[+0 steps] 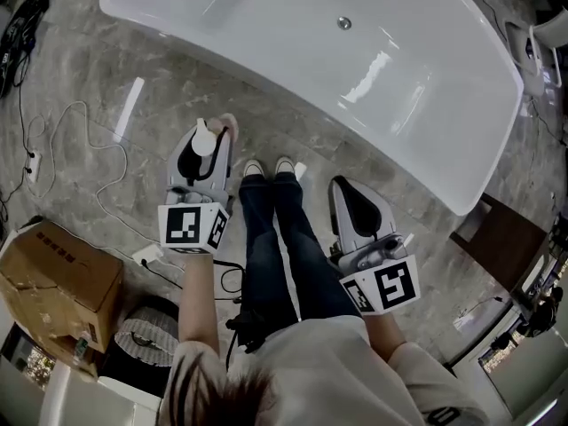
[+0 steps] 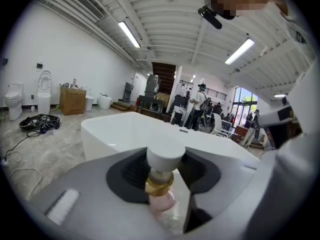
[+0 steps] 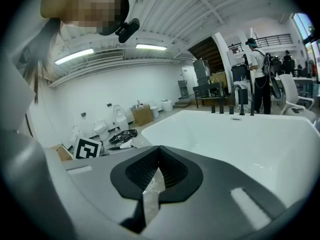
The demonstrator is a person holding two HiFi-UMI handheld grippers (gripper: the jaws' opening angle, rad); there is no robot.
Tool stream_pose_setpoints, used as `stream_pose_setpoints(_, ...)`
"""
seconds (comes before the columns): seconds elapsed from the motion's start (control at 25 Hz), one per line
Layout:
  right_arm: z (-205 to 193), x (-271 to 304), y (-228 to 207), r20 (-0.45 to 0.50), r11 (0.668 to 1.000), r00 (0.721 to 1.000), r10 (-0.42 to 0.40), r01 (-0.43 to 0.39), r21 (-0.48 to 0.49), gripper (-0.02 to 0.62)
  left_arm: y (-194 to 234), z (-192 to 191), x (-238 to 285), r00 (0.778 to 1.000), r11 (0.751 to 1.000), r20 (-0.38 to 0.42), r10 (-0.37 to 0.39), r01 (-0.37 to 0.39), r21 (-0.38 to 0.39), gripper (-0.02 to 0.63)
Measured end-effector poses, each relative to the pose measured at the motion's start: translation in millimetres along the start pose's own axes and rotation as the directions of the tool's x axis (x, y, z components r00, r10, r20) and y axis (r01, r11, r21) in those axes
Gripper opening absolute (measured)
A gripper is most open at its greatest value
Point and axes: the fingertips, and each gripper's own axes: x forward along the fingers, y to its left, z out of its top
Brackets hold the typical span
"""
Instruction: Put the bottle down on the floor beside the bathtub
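— What's the left claw got?
— My left gripper is clamped on the bottle: smooth round white cap, shiny gold collar, pale pink body. The cap is uppermost and the long axis near upright, over the veined marble floor, near the glossy white bathtub
— And the right?
— My right gripper is closed on nothing

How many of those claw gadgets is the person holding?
2. The left claw grips a white-capped bottle near the bathtub; the right claw is shut and empty, beside the person's legs. Neither is hidden.
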Motion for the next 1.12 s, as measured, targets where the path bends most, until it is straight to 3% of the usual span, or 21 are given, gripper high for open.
stream_pose_setpoints(0.28, -50.7, 18.9, -4.4, -0.024, 0.999, 0.999, 0.028, -0.027, 0.042, -0.002, 12.1, -74.6, 28.3, 0.999, 1.0, -0.054, -0.003, 0.003, 0.003, 0.204)
stream_pose_setpoints(0.6, -110.9, 32.0, -27.8, -0.052, 0.998, 0.999, 0.001, 0.002, 0.057, -0.002, 21.2, -162.1, 62.0, 0.994, 1.0, -0.105, -0.018, 0.019, 0.007, 0.204)
stream_pose_setpoints(1.12, -175.1, 79.3, -67.1, -0.081, 0.997, 0.997, 0.0, 0.006, 0.073, -0.002, 34.8, -294.0, 121.2, 0.984, 1.0, -0.179, 0.01, -0.013, -0.018, 0.204)
